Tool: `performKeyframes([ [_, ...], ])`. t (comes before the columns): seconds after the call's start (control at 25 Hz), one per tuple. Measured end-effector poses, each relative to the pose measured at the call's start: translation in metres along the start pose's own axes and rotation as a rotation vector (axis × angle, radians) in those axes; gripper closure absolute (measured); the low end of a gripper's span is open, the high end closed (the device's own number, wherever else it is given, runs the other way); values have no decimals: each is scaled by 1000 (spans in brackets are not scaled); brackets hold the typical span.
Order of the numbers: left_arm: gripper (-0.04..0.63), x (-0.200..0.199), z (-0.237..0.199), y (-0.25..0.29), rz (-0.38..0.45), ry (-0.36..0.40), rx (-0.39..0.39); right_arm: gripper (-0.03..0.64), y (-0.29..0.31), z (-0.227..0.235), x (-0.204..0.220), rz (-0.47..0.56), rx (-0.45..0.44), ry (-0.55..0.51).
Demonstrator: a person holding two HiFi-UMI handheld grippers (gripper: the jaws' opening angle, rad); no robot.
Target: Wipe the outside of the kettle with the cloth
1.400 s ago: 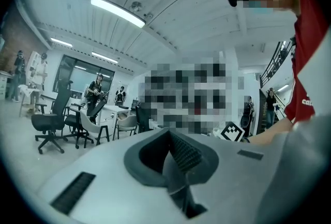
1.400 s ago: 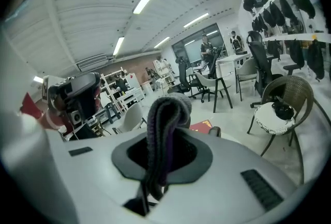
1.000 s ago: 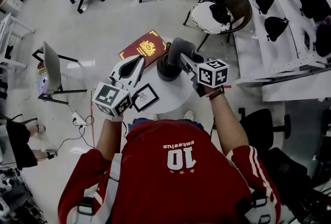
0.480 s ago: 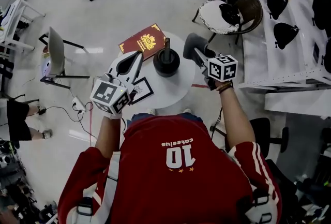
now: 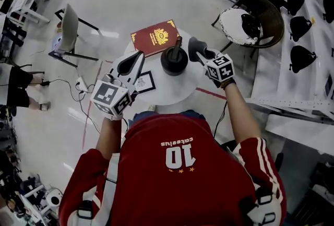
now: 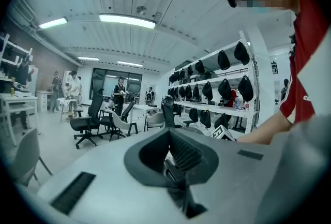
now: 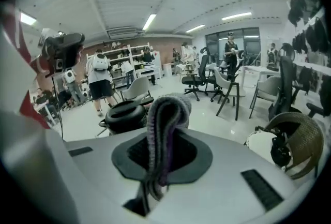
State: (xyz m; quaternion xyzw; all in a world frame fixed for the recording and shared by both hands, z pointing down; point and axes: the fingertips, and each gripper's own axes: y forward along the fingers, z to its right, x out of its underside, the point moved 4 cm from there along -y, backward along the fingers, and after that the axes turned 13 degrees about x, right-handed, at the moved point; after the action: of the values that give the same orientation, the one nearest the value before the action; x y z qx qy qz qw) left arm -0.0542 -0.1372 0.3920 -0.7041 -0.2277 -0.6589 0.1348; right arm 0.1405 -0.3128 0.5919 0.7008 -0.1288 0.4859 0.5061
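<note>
Ribbed knit grey cloth (image 7: 164, 124), smooth dark kettle (image 5: 174, 61); smooth white table (image 5: 173, 90), red book (image 5: 155, 38) with gilt-printed cover

Red book (image 5: 155, 37) & framed pic (image 5: 144, 83) on round table (image 5: 177, 88), wicker chair (image 5: 262, 15) nr.

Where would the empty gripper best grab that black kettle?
Probably the slim handle sticking up from the kettle: narrow enough for jaws. Come from its left, where the left gripper is; the cloth sits at its right.

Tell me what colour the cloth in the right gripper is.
The cloth is grey with a purple stripe, clearest in the right gripper view.
</note>
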Motion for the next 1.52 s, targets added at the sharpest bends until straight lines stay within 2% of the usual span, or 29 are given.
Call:
performKeyframes([
  [0.36,588,14,9,-19,5,-9,-123,565,36,-9,22,-52,-142,-298],
  [0.72,588,20,14,-14,-2,-19,-148,565,52,-23,17,-31,-244,-389],
  [0.92,588,18,15,-15,6,-9,-152,565,49,-23,24,-45,-263,-380],
  [1.16,589,19,16,-17,11,-23,-139,565,40,-23,32,-58,-240,-333],
  [1.52,588,14,19,-9,10,-28,-50,565,18,-32,45,-60,-164,-185],
])
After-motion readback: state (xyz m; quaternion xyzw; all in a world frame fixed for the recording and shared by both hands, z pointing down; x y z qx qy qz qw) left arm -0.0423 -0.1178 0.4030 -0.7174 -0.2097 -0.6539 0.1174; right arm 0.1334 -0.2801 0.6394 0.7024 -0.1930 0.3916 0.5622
